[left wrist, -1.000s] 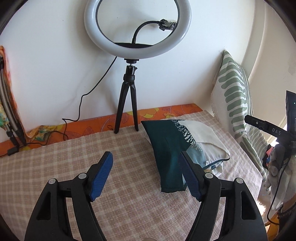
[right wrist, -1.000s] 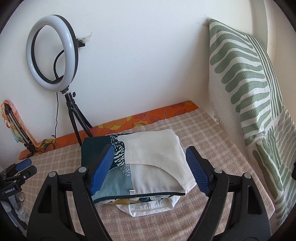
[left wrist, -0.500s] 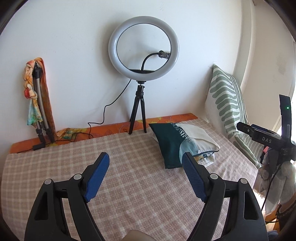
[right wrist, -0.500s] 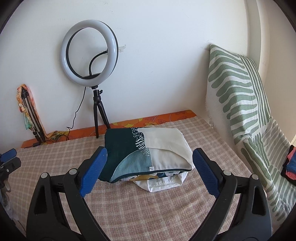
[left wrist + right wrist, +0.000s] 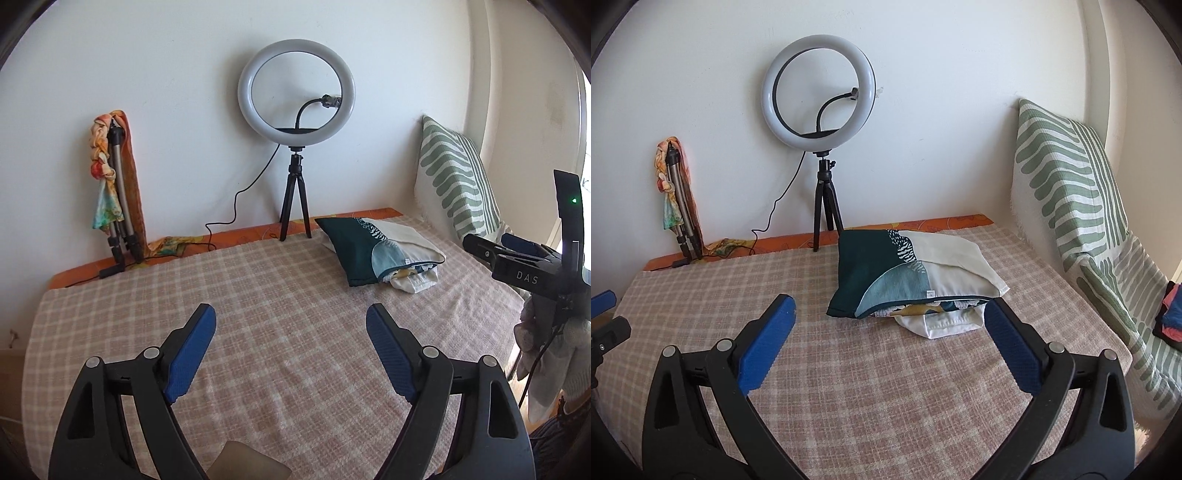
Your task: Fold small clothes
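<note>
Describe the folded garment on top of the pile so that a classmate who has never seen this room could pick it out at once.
Find the ring light on its black tripod against the white wall. On the checked blanket just in front and right of it lies a small pile of clothes. The top garment is folded flat, dark teal on the left and cream on the right, unlike the plain white piece poking out beneath.

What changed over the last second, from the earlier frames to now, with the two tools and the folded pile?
Both tools pulled back from the folded clothes pile, which now sits farther off in both wrist views. The left tool and right tool have just been opening their jaws wider, with nothing between them; nothing was taken hold of or let go. The pile, ring light and striped pillow stayed put on the checked bed cover.
</note>
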### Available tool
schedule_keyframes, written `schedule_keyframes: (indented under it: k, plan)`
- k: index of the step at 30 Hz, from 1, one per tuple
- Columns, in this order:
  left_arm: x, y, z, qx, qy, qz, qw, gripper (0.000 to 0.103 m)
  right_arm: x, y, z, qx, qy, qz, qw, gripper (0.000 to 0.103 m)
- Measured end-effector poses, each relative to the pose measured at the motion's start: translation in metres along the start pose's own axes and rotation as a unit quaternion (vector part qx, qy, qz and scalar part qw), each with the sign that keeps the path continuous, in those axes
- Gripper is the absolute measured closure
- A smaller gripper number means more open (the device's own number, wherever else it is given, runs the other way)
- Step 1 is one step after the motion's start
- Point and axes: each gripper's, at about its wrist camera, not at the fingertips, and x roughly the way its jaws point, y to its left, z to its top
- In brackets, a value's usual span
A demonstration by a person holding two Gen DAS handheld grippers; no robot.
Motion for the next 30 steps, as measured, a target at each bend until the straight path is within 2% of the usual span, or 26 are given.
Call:
schedule_keyframes:
  k: [3, 7, 9, 15, 19, 30]
  plan:
    - [-0.005, -0.001, -0.003, 0.01, -0.002, 0.004, 0.9999, 0.019, -0.004, 0.005, -0.007, 0.01, -0.013, 0.006, 1.0, 0.0]
    - [-0.008, -0.001, -0.005, 0.005, -0.001, -0.001, 1.0, 0.018, -0.002, 0.005, -0.01, 0.029, -0.005, 0.025, 0.999, 0.0]
    - [-0.006, -0.002, -0.008, 0.004, 0.006, 0.011, 0.9999, 0.0, -0.003, 0.006, -0.012, 0.03, -0.011, 0.023, 0.999, 0.0]
    - [-0.006, -0.003, -0.021, 0.028, -0.002, 0.032, 0.9991, 0.0, 0.004, 0.006, -0.018, 0.032, -0.008, 0.017, 0.999, 0.0]
    - [-0.003, 0.001, -0.025, 0.022, 0.011, 0.031, 0.9992, 0.0, 0.008, 0.008, -0.022, 0.024, -0.003, 0.016, 1.0, 0.0]
    - [-0.003, 0.006, -0.024, 0.017, 0.006, 0.04, 0.999, 0.0, 0.007, 0.017, -0.023, 0.014, -0.013, 0.016, 1.0, 0.0]
